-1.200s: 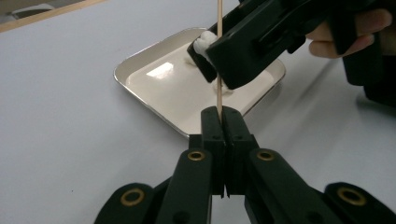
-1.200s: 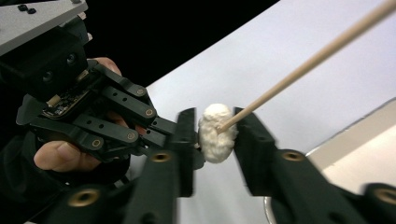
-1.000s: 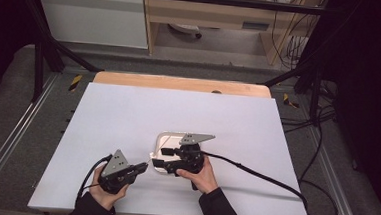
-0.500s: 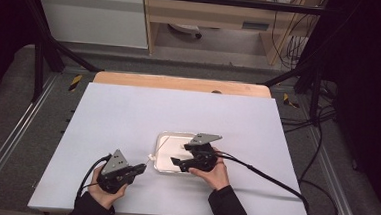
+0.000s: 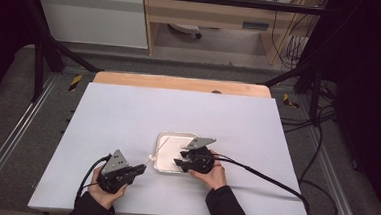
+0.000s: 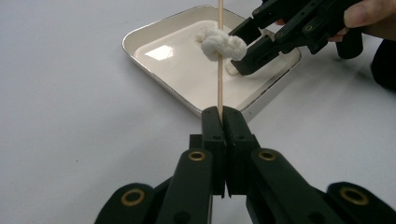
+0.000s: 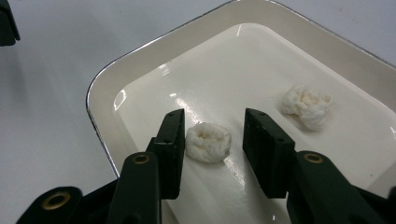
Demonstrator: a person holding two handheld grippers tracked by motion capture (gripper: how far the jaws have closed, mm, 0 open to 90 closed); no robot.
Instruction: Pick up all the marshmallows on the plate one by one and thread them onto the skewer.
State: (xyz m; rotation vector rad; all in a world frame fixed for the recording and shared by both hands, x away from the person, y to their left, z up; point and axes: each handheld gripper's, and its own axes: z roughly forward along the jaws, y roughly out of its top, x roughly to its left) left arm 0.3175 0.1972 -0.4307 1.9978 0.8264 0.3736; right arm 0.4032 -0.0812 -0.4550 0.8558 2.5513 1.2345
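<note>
The left gripper [image 6: 219,116] is keeping its fingers pressed tight on a thin wooden skewer [image 6: 219,79], which is running straight out past the fingertips over the tray [image 6: 154,35]. A puffy white marshmallow [image 6: 220,44] is sitting threaded on the skewer, well beyond the fingertips. The right gripper [image 7: 214,140] is reaching into the shallow cream tray, its fingers [image 7: 172,140] having just been closing, now standing half open either side of a second marshmallow [image 7: 208,142], lumpy and dimpled, not yet pinching it. The right gripper view is showing a third marshmallow [image 7: 307,106] lying beyond the fingers. The high view is giving the white table [image 5: 128,108] and both hands near its front edge.
</note>
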